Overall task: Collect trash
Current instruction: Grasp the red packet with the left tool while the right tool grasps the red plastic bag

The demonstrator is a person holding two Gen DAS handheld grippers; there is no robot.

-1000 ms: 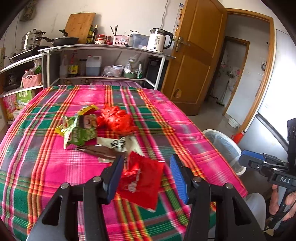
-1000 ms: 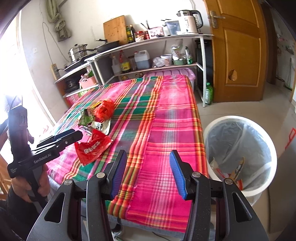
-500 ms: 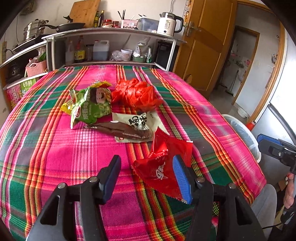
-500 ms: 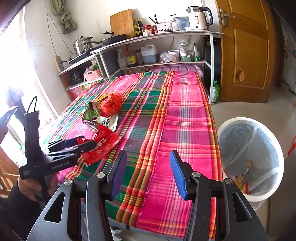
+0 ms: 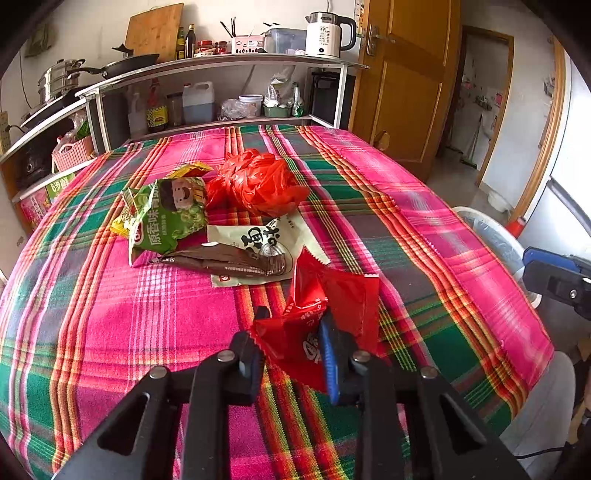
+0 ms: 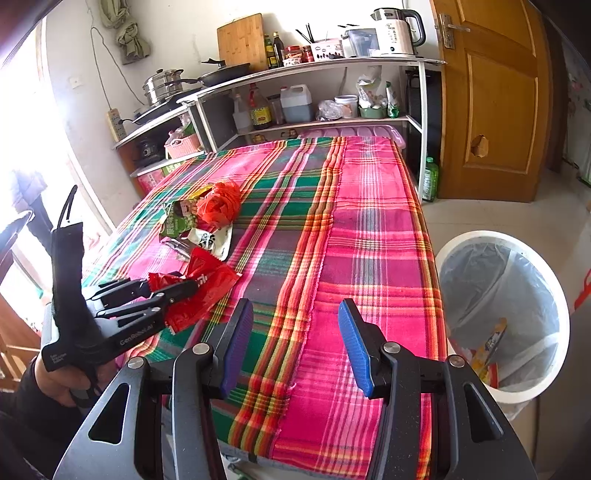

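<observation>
Now my left claw point(image 5: 291, 343) has just been closing on the red wrapper point(image 5: 343, 302), pinching only its near corner; it may slip out. Right claw point(image 6: 295, 343) gapes empty.

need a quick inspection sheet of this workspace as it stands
surface: plaid cloth covers the table
job's things: red wrapper; green bag, red plastic bag, white packet, brown wrapper in a pile; bin on the floor, some trash inside
clutter: nothing seen on the table
grippers: left claw has just closed on the red wrapper; right claw open, empty
cables: wall cord
surroundings: shelves, kettle, door
</observation>
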